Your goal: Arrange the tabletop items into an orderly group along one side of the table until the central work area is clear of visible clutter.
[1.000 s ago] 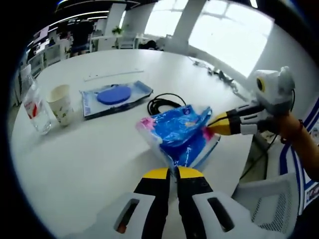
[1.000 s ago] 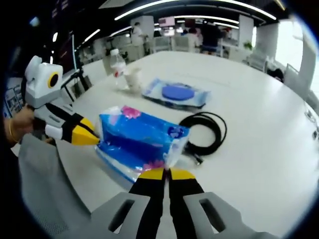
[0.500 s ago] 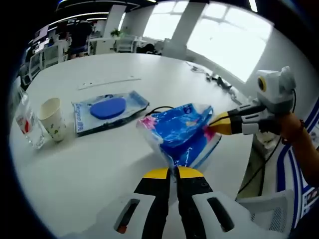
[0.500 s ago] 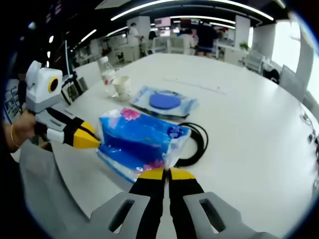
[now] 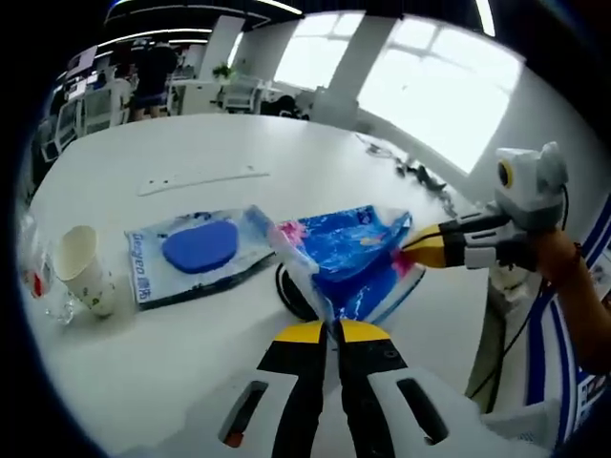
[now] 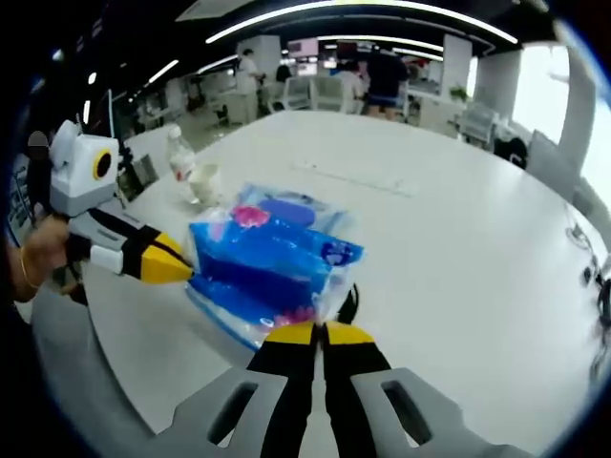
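Note:
A blue plastic pack with pink corners (image 5: pixel 348 258) hangs above the white table (image 5: pixel 172 382), held at both ends. My left gripper (image 5: pixel 331 330) is shut on its near clear edge. My right gripper (image 5: pixel 409 250) comes in from the right, yellow tips shut on the far end. In the right gripper view the same pack (image 6: pixel 263 272) sits just past my right gripper (image 6: pixel 320 331), with my left gripper (image 6: pixel 183 272) pinching its left side. A black cable (image 5: pixel 289 291) lies partly hidden under the pack. A flat clear packet with a blue disc (image 5: pixel 196 253) lies just beyond.
A paper cup (image 5: pixel 81 279) and a water bottle (image 5: pixel 36 277) stand at the table's left edge, seen again as cup (image 6: pixel 205 183) and bottle (image 6: pixel 180 153). A thin white strip (image 5: pixel 196 178) lies farther back. More cables (image 5: pixel 420 172) lie near the window side.
Both grippers have carried the pack across the table; it now hangs over the black cable and close to the blue disc packet. Both stay shut on it.

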